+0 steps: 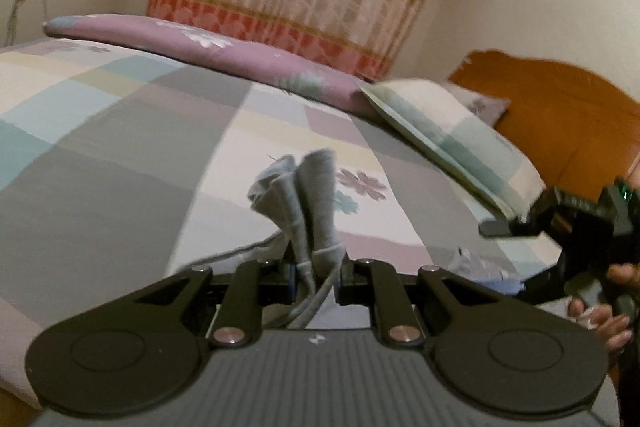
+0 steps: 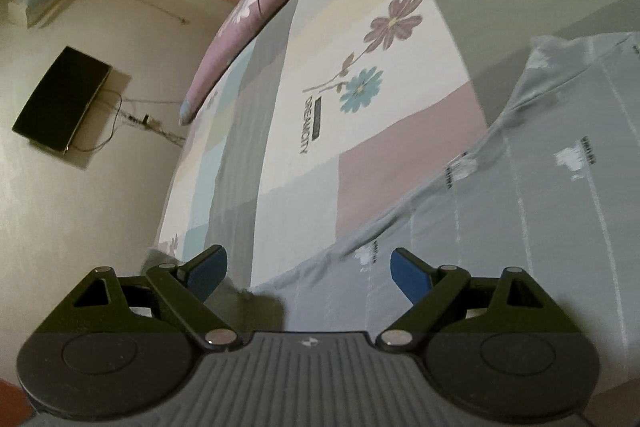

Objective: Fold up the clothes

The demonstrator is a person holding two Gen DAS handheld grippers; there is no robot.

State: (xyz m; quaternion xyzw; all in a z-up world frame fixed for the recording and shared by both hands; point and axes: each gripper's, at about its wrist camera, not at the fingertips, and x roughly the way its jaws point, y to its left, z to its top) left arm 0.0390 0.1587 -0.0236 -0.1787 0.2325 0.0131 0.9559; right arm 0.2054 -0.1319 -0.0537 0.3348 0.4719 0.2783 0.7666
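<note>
1. The left gripper is clamped on a bunched fold of grey garment, which sticks up past its fingers at 12 o'clock.
2. The right gripper gapes wide, holding nothing, just above the garment spread on the patchwork bedsheet.
3. A pillow lies at 2 o'clock.

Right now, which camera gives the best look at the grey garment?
The right wrist view: the grey garment lies spread over the bed, stripes and printed marks visible, under the open right tool. The left wrist view shows only a bunched fold clamped in the left tool.
</note>
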